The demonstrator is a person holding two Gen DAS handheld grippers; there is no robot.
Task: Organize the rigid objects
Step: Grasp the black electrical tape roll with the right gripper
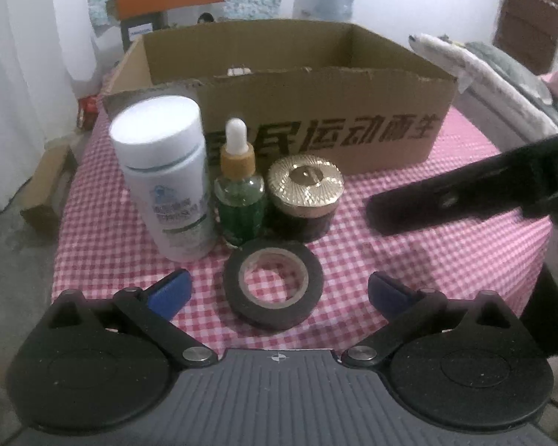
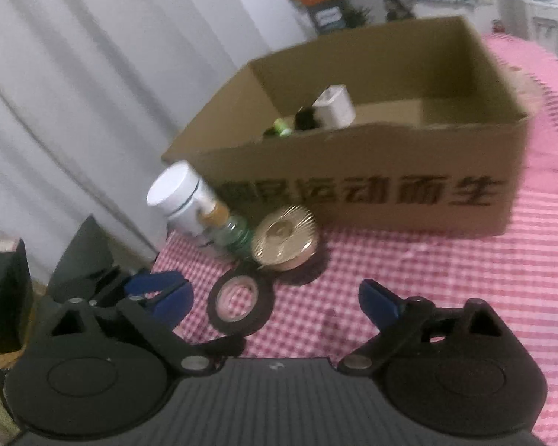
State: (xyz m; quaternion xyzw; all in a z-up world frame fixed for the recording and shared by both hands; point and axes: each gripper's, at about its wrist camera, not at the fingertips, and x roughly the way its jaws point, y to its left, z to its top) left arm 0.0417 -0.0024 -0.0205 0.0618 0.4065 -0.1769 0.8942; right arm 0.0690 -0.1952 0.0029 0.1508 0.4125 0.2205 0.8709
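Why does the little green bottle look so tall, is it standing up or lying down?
Standing up. The green dropper bottle rests on its base on the checked cloth, white dropper tip pointing upward.

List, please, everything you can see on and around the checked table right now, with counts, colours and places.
cardboard box: 1, brown, back of table, open, a few items inside
white bottle: 1, white, upright, front left of box
dropper bottle: 1, green glass, beside white bottle
jar: 1, dark with gold lid, right of dropper
tape roll: 1, black, lying flat, nearest
tablecloth: 1, pink-white check
left gripper: open, around tape, apart
right gripper: open, empty
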